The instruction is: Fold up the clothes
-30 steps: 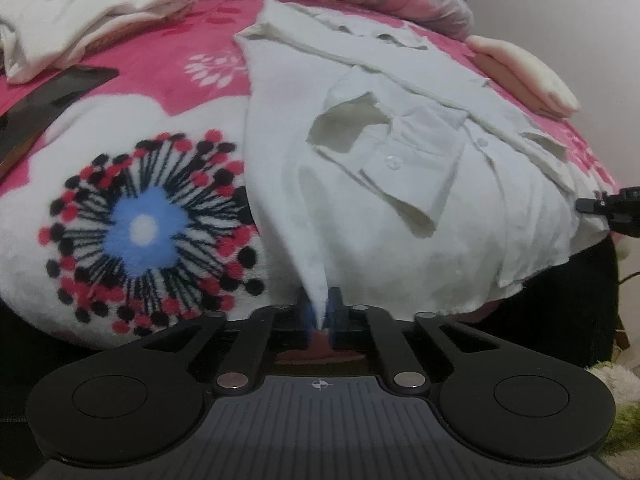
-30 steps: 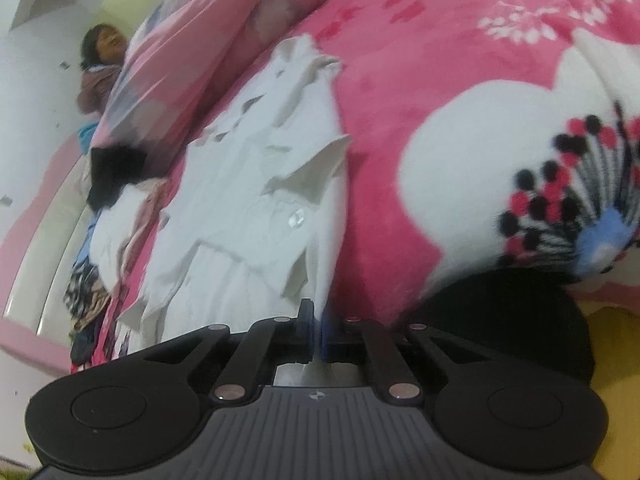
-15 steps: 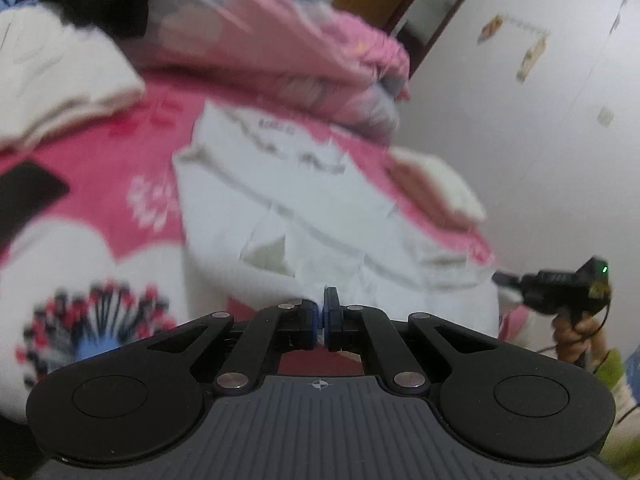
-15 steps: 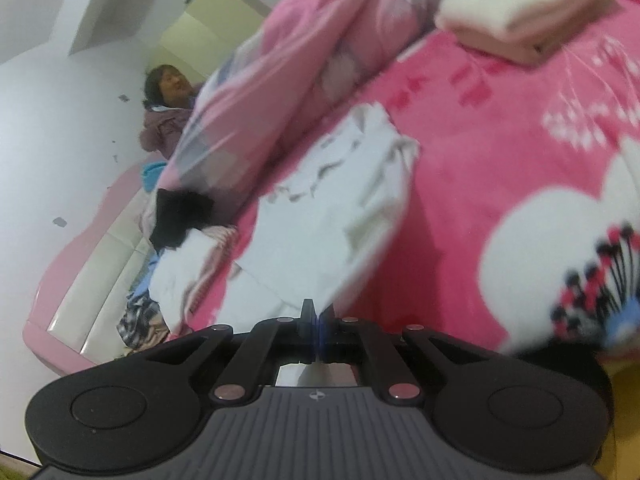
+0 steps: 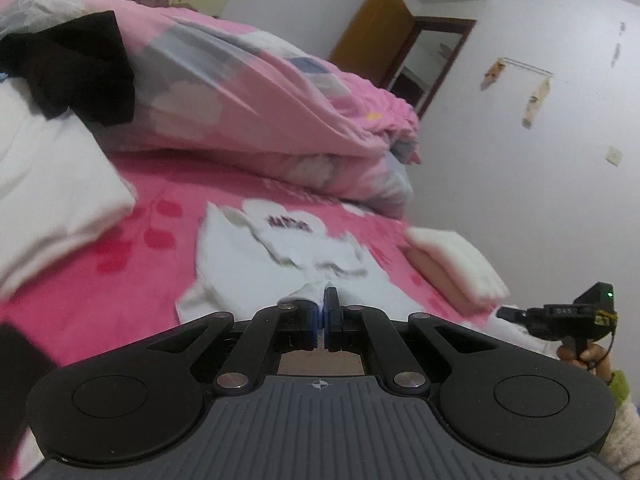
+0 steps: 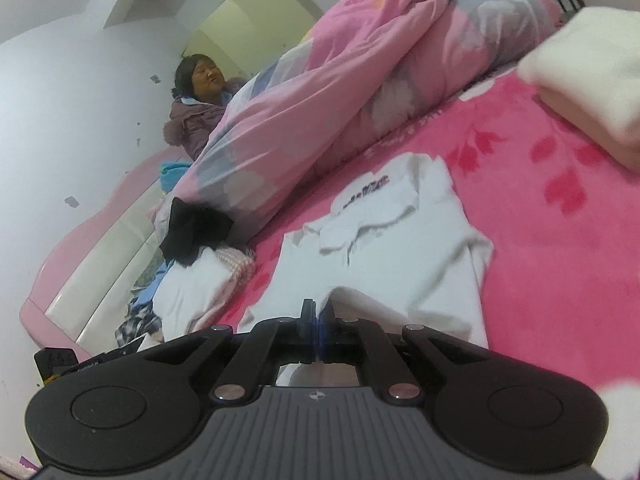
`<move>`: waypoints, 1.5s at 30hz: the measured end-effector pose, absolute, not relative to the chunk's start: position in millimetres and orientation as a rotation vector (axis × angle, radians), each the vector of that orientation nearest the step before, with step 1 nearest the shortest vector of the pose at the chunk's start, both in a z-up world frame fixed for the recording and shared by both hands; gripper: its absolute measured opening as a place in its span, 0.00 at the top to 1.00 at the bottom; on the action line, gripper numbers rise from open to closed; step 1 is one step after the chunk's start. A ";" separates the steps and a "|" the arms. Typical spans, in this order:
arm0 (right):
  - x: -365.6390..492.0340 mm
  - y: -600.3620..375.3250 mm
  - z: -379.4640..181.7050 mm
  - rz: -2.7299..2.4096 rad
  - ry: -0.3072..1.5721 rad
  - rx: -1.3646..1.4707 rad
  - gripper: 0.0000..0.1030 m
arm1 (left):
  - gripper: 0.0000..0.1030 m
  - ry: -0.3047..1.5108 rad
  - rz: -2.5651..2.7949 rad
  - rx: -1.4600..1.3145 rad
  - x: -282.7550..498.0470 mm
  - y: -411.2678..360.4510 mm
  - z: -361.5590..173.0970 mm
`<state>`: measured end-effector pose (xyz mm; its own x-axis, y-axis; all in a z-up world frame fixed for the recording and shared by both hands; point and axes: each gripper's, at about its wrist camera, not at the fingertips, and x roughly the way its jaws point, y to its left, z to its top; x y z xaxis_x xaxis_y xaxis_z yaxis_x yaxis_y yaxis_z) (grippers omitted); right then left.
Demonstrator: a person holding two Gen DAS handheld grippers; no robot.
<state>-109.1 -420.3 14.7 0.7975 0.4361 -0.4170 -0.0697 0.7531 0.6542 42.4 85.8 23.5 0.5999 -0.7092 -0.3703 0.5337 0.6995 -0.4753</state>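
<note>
A white collared shirt [image 5: 256, 256] [image 6: 392, 240] lies on the pink blanket with its collar toward the pillows. My left gripper [image 5: 323, 300] is shut on the shirt's bottom hem, which is lifted and carried over the shirt's body. My right gripper [image 6: 316, 312] is shut on the hem at the other corner, also raised above the shirt. The right gripper [image 5: 500, 312] shows at the right edge of the left wrist view, held by a hand. The lower half of the shirt is hidden behind the grippers.
A rolled pink duvet [image 5: 248, 92] [image 6: 360, 72] lies across the back of the bed. A folded cream garment [image 5: 456, 264] [image 6: 592, 76] sits beside the shirt. A pile of white and black clothes [image 5: 60, 128] [image 6: 192, 248] lies at the other side. A person [image 6: 196, 108] sits behind the duvet.
Both grippers have risen from the bed's front edge and moved toward the collar, carrying the shirt's hem over its body. The views have tilted up from the blanket to the room.
</note>
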 end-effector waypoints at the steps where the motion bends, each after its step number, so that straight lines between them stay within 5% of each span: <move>1: -95.6 -424.2 13.8 0.296 0.594 0.671 0.99 | 1.00 0.577 -0.728 -0.342 55.6 82.5 22.7; 13: 96.4 -499.9 -58.7 0.165 0.664 0.810 0.99 | 1.00 0.700 -0.615 -0.400 220.6 36.9 -29.0; 21: 143.3 -529.8 -103.7 0.132 0.678 0.959 0.99 | 0.98 0.813 -0.574 -0.521 292.7 31.1 -67.8; 23: 150.7 -536.2 -119.1 0.124 0.703 1.036 0.97 | 0.93 0.835 -0.570 -0.584 300.9 36.9 -74.1; 25: 151.5 -546.3 -135.5 0.122 0.702 1.150 0.95 | 0.72 0.814 -0.563 -0.684 301.8 48.8 -75.3; 32: 114.5 -564.5 -127.9 0.155 0.484 1.244 0.81 | 0.58 0.686 -0.557 -0.806 276.7 75.2 -58.9; 36: 96.3 -550.3 -98.0 0.169 0.422 1.119 0.81 | 0.58 0.637 -0.551 -0.776 255.3 80.4 -44.0; 40: 119.2 -479.3 -57.1 0.256 0.669 0.656 0.81 | 0.58 0.741 -0.607 -0.471 226.1 42.0 -29.0; 45: 175.9 -375.2 -73.3 0.397 1.020 0.190 0.82 | 0.58 0.838 -0.639 -0.232 183.1 7.9 -41.4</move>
<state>175.9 -375.2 -73.3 0.4599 0.4074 -0.7890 -0.2331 0.9128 0.3355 183.1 7.9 -41.4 0.4964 -0.6106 -0.6171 0.4341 0.7902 -0.4327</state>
